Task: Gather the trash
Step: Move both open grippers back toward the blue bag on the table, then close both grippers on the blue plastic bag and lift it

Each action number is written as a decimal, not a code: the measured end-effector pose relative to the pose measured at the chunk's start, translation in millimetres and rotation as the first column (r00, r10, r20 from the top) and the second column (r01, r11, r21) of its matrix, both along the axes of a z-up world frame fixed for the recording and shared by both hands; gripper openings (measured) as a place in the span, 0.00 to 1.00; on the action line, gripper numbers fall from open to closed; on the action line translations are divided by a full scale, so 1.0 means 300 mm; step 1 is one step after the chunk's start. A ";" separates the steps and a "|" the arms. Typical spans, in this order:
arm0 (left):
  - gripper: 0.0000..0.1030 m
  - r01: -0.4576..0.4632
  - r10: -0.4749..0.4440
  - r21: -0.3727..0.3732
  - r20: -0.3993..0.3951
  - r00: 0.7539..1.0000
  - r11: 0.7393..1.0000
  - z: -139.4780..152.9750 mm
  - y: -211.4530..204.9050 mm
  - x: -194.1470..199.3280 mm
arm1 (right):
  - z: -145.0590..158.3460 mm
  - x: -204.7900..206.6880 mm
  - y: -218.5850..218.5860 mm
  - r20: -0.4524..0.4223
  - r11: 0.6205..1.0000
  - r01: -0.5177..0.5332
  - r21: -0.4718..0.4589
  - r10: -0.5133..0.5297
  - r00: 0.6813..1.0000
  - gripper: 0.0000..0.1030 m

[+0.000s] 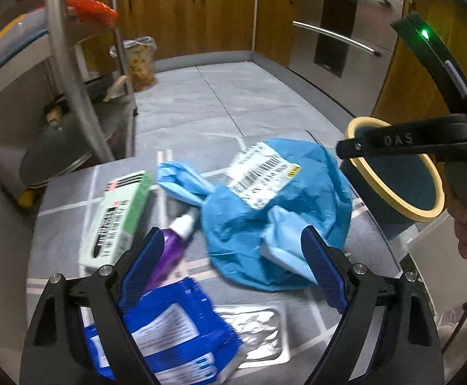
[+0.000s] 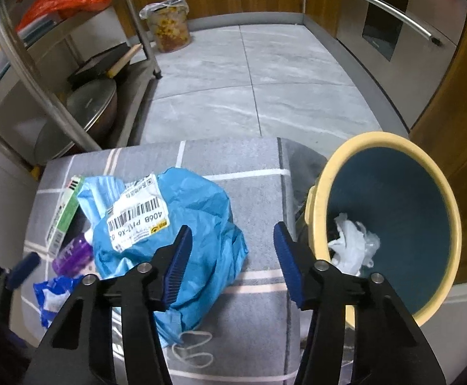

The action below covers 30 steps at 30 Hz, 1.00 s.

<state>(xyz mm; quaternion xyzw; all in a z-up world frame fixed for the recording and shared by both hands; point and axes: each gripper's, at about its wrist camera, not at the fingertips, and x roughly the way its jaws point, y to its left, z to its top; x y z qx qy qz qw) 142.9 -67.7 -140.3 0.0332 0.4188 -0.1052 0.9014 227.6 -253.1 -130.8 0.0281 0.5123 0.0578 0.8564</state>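
Trash lies on a grey checked mat (image 1: 73,250) (image 2: 259,192). A crumpled blue mailer bag (image 1: 275,211) (image 2: 182,224) with a barcode label lies in the middle. Left of it are a green-and-white box (image 1: 117,218) (image 2: 64,211), a purple tube (image 1: 172,250) (image 2: 73,255), a blue-and-white packet (image 1: 169,330) (image 2: 52,298) and a silver foil pack (image 1: 259,330). My left gripper (image 1: 233,269) is open, low over the tube and the bag's near edge. My right gripper (image 2: 233,263) is open above the bag's right edge. A teal bin with a yellow rim (image 1: 393,176) (image 2: 393,224) stands right, holding white crumpled plastic (image 2: 352,243).
A steel rack (image 1: 73,80) (image 2: 40,73) with pans stands at the left. A small lined waste bin (image 1: 140,61) (image 2: 169,22) stands at the back on the grey tiled floor. Wooden cabinets and a steel oven (image 1: 336,22) are behind and right. A rubber band (image 2: 191,349) lies on the mat.
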 end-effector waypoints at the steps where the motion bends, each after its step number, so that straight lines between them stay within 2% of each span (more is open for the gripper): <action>1: 0.78 0.003 -0.003 -0.007 -0.009 1.000 1.000 -0.009 -0.009 0.010 | -0.006 0.007 -0.005 -0.006 1.000 0.005 0.009 -0.005 1.000 0.50; 5: 0.61 0.015 -0.016 -0.025 -0.062 0.998 1.000 -0.050 -0.025 0.045 | -0.036 0.032 -0.008 -0.037 1.000 0.002 0.030 -0.001 0.999 0.42; 10: 0.50 0.025 -0.033 -0.067 -0.126 0.992 0.997 -0.096 -0.040 0.075 | -0.089 0.051 -0.009 -0.108 0.997 0.004 0.073 0.004 0.994 0.39; 12: 0.37 0.029 -0.048 -0.121 -0.156 0.987 0.992 -0.110 -0.039 0.087 | -0.109 0.056 -0.001 -0.139 0.997 -0.010 0.081 0.022 0.990 0.32; 13: 0.24 0.032 -0.055 -0.137 -0.171 0.984 0.990 -0.117 -0.040 0.093 | -0.112 0.056 0.001 -0.146 0.996 -0.016 0.087 0.029 0.989 0.28; 14: 0.17 0.036 -0.064 -0.151 -0.184 0.981 0.988 -0.123 -0.042 0.096 | -0.113 0.056 0.006 -0.151 0.995 -0.026 0.096 0.041 0.988 0.21; 15: 0.13 0.046 -0.075 -0.154 -0.188 0.979 0.987 -0.126 -0.047 0.097 | -0.110 0.054 0.012 -0.147 0.995 -0.037 0.094 0.050 0.988 0.14; 16: 0.06 0.058 -0.085 -0.145 -0.187 0.979 0.988 -0.128 -0.054 0.096 | -0.107 0.053 0.016 -0.143 0.995 -0.045 0.091 0.057 0.988 0.12; 22: 0.03 0.090 -0.110 -0.130 -0.156 0.982 0.987 -0.096 -0.069 0.077 | -0.066 0.038 0.008 -0.112 0.993 -0.062 0.102 0.073 0.991 0.07; 26: 0.03 0.130 -0.139 -0.103 -0.087 0.986 0.986 -0.014 -0.094 0.050 | 0.001 0.018 0.003 -0.054 0.986 -0.104 0.131 0.112 0.992 0.07; 30: 0.03 0.147 -0.150 -0.087 -0.029 0.988 0.985 0.061 -0.104 0.027 | 0.072 -0.009 0.011 0.006 0.982 -0.148 0.117 0.148 0.989 0.06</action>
